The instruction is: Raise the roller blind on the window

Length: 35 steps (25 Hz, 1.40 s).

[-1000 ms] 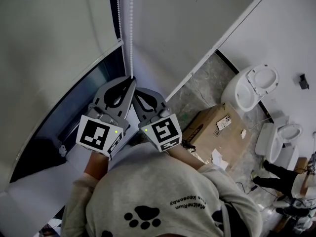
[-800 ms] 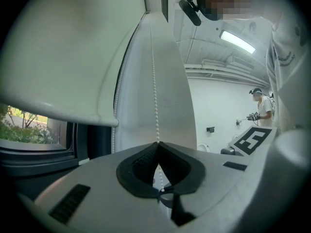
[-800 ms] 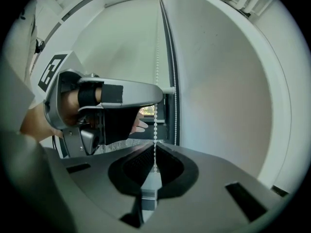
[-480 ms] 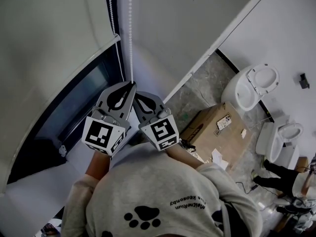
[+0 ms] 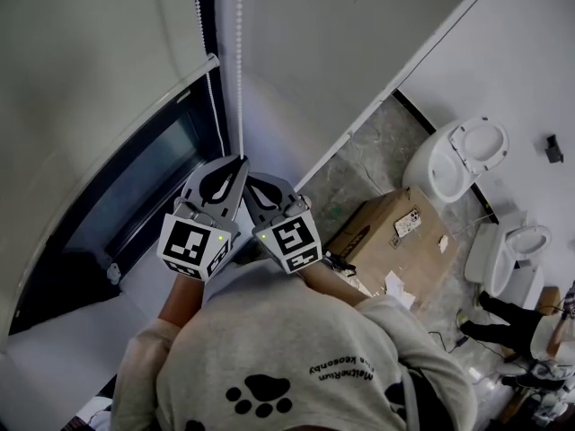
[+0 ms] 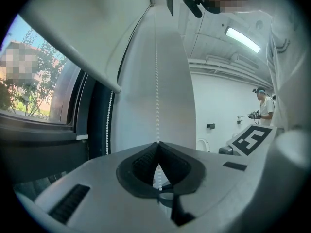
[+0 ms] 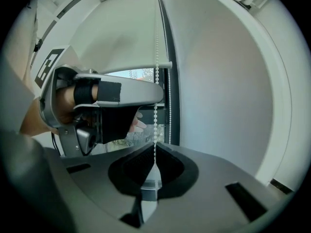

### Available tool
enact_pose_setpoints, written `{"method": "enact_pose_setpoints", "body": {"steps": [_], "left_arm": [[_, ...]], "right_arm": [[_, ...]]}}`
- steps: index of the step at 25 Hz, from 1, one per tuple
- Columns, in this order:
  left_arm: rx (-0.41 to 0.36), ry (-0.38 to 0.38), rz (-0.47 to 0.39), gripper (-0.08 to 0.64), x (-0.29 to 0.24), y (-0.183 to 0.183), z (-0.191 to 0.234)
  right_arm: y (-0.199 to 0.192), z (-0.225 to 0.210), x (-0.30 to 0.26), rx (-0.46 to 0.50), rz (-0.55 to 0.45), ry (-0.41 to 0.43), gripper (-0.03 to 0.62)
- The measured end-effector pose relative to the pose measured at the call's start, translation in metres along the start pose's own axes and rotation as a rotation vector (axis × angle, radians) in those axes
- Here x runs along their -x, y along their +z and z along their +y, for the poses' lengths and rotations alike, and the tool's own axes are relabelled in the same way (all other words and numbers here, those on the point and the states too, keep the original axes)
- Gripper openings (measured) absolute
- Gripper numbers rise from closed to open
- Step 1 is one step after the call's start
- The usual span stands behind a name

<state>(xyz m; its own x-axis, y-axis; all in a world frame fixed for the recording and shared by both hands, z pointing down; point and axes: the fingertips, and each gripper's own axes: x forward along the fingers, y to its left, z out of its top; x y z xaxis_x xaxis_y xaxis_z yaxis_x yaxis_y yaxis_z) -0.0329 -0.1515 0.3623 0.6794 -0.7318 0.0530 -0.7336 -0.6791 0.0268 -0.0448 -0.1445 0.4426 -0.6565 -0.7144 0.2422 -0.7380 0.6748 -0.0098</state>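
A white bead chain [image 5: 239, 70] hangs down the wall beside the window. My left gripper [image 5: 239, 161] is shut on it, and my right gripper [image 5: 249, 180] is shut on the same strand just below. In the left gripper view the chain [image 6: 156, 81] runs down into the closed jaws [image 6: 157, 143]. The right gripper view shows the chain [image 7: 156, 57] entering its closed jaws [image 7: 154, 145], with the left gripper [image 7: 112, 93] just above. The second strand [image 5: 199, 25] hangs nearer the glass. The roller blind's bottom bar [image 5: 135, 115] crosses the window partway up.
Dark window glass [image 5: 108, 214] and a white sill [image 5: 63, 348] lie below the blind. A cardboard box [image 5: 386, 232] and two toilets [image 5: 463, 155] stand on the floor to the right. A person [image 6: 263, 108] holding tools stands across the room.
Both grippers have come down a little with the chain in them. The blind's bottom bar has risen, and more dark glass shows under it.
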Motion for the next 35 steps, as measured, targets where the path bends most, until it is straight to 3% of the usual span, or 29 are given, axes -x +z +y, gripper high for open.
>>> {"method": "enact_pose_setpoints", "body": {"steps": [11,15,17,20,23,26,30,35], "left_arm": [[0.020,0.003,0.020,0.009,-0.001,-0.023,-0.001],[0.024,0.009,0.017,0.009,0.000,-0.023,0.000],[0.024,0.010,0.017,0.009,0.000,-0.022,0.002],[0.027,0.012,0.016,0.009,0.000,-0.022,0.004],[0.029,0.009,0.016,0.009,0.001,-0.022,0.004],[0.030,0.001,0.015,0.009,-0.001,-0.022,0.001],[0.028,-0.008,0.012,0.009,-0.002,-0.021,-0.004],[0.023,-0.022,0.014,0.009,-0.005,-0.023,-0.009]], "right_arm": [[-0.023,0.001,-0.002,-0.009,0.020,0.018,0.017],[-0.020,-0.004,0.008,0.055,0.040,-0.006,0.018],[-0.006,-0.008,0.021,0.062,0.022,-0.011,0.018],[0.036,-0.014,0.046,0.031,-0.079,-0.020,0.022],[0.081,-0.012,0.060,0.027,-0.154,-0.003,0.077],[0.114,-0.008,0.061,0.037,-0.192,0.013,0.086],[0.144,-0.003,0.048,0.080,-0.224,0.025,0.086],[0.152,-0.009,0.034,0.079,-0.175,-0.001,0.084]]}}
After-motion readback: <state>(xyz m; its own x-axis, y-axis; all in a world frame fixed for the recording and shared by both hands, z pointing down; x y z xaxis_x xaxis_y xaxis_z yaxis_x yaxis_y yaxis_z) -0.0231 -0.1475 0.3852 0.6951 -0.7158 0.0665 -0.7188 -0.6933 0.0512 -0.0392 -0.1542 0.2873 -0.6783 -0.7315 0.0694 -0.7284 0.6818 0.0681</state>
